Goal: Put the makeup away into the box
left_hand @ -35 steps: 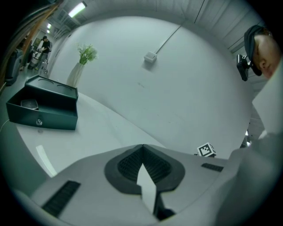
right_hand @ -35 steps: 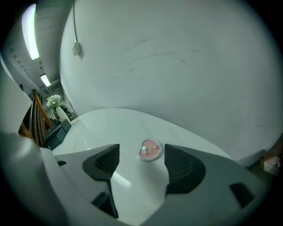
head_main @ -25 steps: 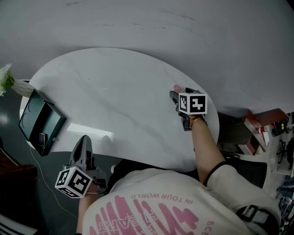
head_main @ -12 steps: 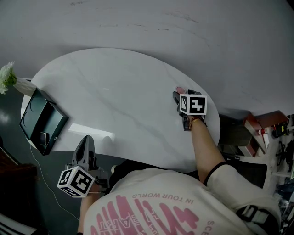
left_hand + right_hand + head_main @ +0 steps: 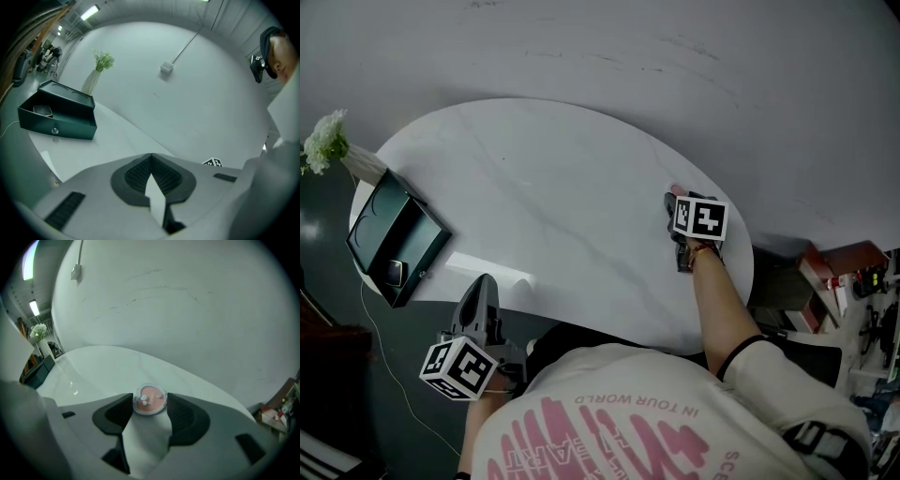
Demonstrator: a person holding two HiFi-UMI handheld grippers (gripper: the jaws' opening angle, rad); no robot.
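The right hand-held gripper (image 5: 150,405) has just been closing its jaws, now pinching the compact (image 5: 150,398) on the tabletop (image 5: 544,187) to carry it to the box (image 5: 394,246), while the left hand-held gripper (image 5: 151,158) hangs idle, pressed together on nothing.

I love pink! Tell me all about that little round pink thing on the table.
The blush compact is round: pinkish-orange powder with pale dots under a clear plastic-looking lid. It lies flat on the table, near its edge. The jaws of the right gripper have just been closing; both pads seem to touch it.
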